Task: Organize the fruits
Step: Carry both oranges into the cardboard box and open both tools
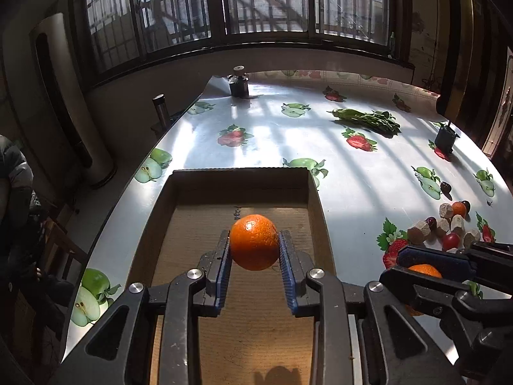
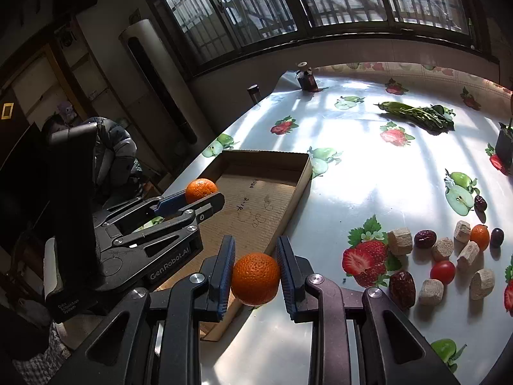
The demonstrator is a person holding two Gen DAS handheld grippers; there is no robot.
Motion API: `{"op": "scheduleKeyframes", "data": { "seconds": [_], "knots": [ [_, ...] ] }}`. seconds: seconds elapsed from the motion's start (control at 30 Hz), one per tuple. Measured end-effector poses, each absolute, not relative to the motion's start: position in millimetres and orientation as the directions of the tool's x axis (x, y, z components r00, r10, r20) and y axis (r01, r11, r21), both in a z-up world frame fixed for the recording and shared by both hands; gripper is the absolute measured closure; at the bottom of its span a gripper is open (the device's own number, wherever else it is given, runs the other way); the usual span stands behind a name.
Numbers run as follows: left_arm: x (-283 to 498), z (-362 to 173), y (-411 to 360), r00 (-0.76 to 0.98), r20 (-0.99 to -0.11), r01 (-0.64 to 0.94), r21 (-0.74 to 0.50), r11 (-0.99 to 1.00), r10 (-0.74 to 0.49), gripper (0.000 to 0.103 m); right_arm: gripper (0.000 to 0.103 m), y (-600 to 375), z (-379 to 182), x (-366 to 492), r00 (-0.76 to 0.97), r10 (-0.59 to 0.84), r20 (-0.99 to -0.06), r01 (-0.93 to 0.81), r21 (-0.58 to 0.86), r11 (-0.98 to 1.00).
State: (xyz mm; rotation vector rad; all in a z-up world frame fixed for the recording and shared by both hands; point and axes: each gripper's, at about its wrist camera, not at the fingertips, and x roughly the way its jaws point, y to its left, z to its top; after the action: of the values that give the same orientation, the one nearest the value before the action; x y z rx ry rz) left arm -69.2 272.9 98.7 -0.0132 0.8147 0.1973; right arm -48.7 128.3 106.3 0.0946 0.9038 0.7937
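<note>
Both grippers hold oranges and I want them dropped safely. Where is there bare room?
The cardboard box floor is bare. The table is open between the box, the greens and the snack pile. That pile, right of the right gripper, is crowded.

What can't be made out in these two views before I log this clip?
- Right wrist view: the near end of the cardboard box is hidden by the left gripper.
- Left wrist view: the right gripper hides most of its orange.
- Left wrist view: the small fruit pile is too small to identify piece by piece.
- Both views: the table is cut off by the frame edges.
</note>
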Motion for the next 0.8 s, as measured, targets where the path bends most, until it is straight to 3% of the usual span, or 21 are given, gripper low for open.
{"op": "scheduleKeyframes", "data": {
  "seconds": [0.3, 0.43, 0.8],
  "knots": [
    [-31.7, 52.8, 323.7, 0.559, -0.808, -0.294, 0.017, 0.956, 0.187, 0.076, 0.074, 183.3, 65.2, -8.1, 0.274, 0.68, -0.68, -0.57, 0.455, 0.684],
    [-31.9, 46.3, 330.1, 0.551, -0.81, -0.327, 0.01, 0.945, 0.199, 0.075, 0.073, 194.7, 62.7, -13.7, 0.289, 0.657, -0.696, -0.601, 0.403, 0.691],
    [-53.6, 64.1, 322.9, 0.589, -0.751, -0.394, 0.055, 0.918, 0.298, 0.073, 0.067, 187.3, 63.1, -11.6, 0.307, 0.671, -0.675, -0.576, 0.43, 0.695]
  ]
}}
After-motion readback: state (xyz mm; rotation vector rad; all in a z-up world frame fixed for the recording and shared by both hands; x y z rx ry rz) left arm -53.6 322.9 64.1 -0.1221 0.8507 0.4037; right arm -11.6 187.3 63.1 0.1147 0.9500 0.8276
